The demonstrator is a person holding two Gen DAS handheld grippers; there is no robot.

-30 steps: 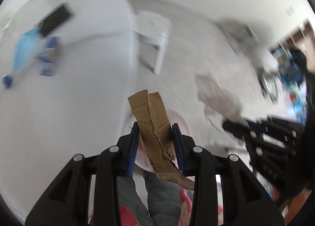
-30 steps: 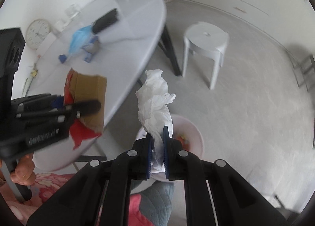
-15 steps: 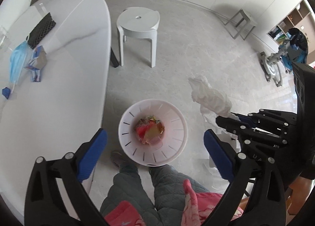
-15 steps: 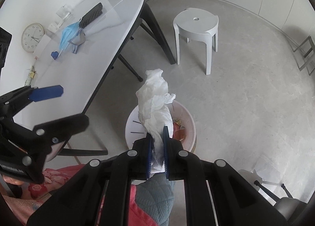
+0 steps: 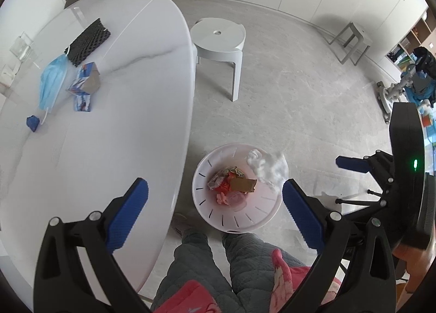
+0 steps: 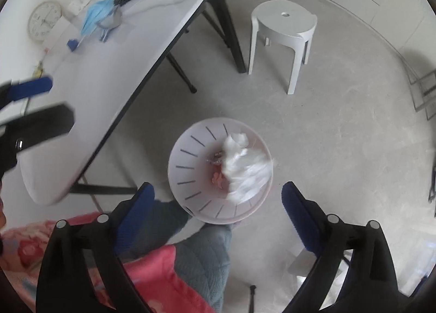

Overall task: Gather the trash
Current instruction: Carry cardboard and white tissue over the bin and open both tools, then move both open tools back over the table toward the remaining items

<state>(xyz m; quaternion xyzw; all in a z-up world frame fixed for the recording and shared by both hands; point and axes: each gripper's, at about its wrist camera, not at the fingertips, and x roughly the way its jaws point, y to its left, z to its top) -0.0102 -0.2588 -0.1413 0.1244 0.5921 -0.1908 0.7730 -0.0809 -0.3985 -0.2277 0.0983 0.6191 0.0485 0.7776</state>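
White bin: the waste basket (image 5: 261,224) is a round slotted plastic tub on the floor, just beside the table edge and directly in front of the person's legs.
Tissue: a crumpled white tissue (image 6: 246,168) shows blurred over the right half of the basket mouth; whether it is falling or has landed cannot be told.
Bin contents: a brown cardboard piece (image 5: 242,185) lies among red and clear wrappers at the bottom.
Left gripper: the left gripper (image 5: 215,213) has its jaws spread wide and holds nothing; it looks down on the basket.
Right gripper: the right gripper (image 6: 218,209) also has its jaws spread wide and empty, centred above the basket.
Remaining trash: a blue face mask (image 5: 51,82), soft and pleated, a torn blue-and-white carton (image 5: 84,85), a small blue scrap (image 5: 33,123) and a black ribbed foam strip (image 5: 87,38) lie together on the white glossy table (image 5: 109,136).
Key relation: this cluster lies forward and to the left of both grippers, well apart from them; the left gripper is judged the nearer.
Long axes: the mask and the strip run diagonally, from near-left to far-right in the left wrist view.
Handling: the mask is limp and will drape; the carton is stiff but crushed.
Next move: judged to be a reach across the table toward the cluster.
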